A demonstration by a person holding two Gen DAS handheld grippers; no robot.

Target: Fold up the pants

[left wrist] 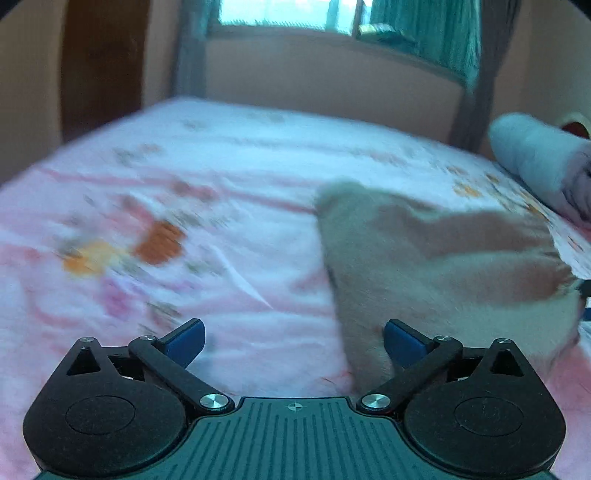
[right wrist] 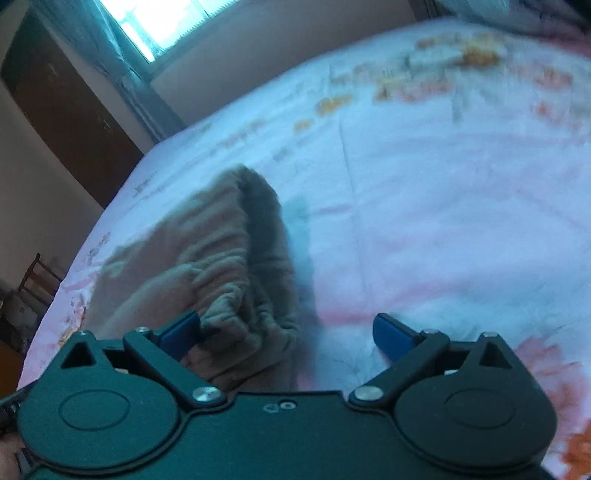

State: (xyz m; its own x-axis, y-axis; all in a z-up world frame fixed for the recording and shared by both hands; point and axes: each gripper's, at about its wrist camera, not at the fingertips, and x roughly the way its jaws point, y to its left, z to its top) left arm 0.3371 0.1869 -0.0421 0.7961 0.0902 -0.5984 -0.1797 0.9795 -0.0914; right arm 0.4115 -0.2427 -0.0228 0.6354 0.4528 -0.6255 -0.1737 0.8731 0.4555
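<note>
Crumpled brown fleece pants [left wrist: 443, 266] lying in a heap on a pink-and-white floral bedsheet [left wrist: 221, 177], toward the right of the left wrist view and toward the left of the right wrist view [right wrist: 207, 266]. No containers shown. Both views smeared by motion blur: sheet pattern reduced to orange and pink blotches, garment edges soft, waistband and legs not distinguishable. Pale rolled bedding [left wrist: 535, 155] at the right edge, partly cut off. Dark wooden door [right wrist: 70, 122] and teal curtain [left wrist: 424, 37] beside a bright window [left wrist: 280, 13], all indistinct. Left gripper [left wrist: 294, 341] spread wide, blue pads empty, right pad overlapping the pants' near edge, contact uncertain. Right gripper [right wrist: 287, 338] likewise spread wide, grasping nothing, left blue pad against the bunched fabric.
</note>
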